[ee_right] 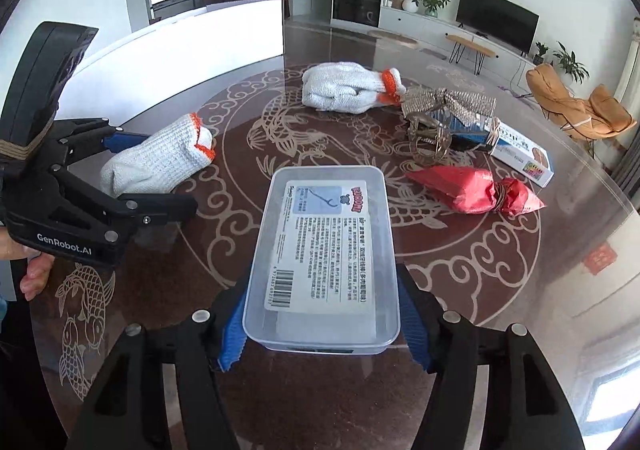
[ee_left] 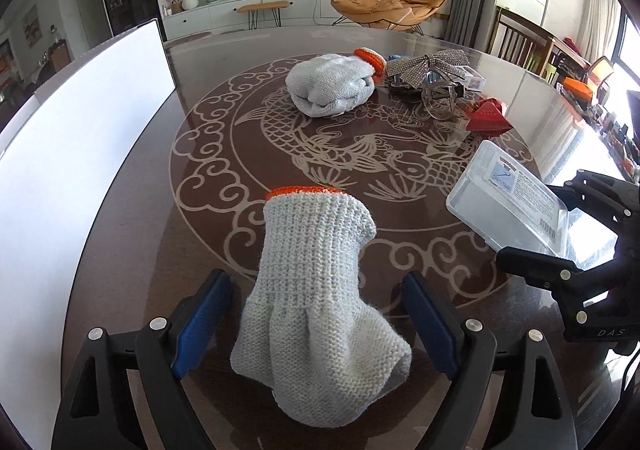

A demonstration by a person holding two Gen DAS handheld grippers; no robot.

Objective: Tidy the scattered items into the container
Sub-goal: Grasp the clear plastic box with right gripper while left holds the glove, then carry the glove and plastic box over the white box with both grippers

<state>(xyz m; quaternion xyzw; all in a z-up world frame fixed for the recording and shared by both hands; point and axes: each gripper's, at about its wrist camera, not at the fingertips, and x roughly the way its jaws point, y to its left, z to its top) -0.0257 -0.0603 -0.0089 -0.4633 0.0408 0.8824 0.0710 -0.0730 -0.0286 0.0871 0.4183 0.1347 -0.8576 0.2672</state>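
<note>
The left gripper stands spread wide, its blue pads clear on both sides of a rolled glove that lies between them on the table. The glove is pale grey-white knit with a ribbed cuff edged in orange, the cuff end pointing toward the middle of the table; it lies near the table's near-left edge. The right gripper straddles the near end of a container, a clear rectangular plastic box with rounded corners and a white printed label with a barcode showing on it; the left blue pad is at the box wall, but whether the pads press it I cannot tell. The box sits near the near edge, just right of the glove. Toward the far side lies a second bundle of gloves, same knit and orange trim, beside a silver mesh bow on a tangle of wire, a long printed carton, and a red wrapped packet tied at one end.
</note>
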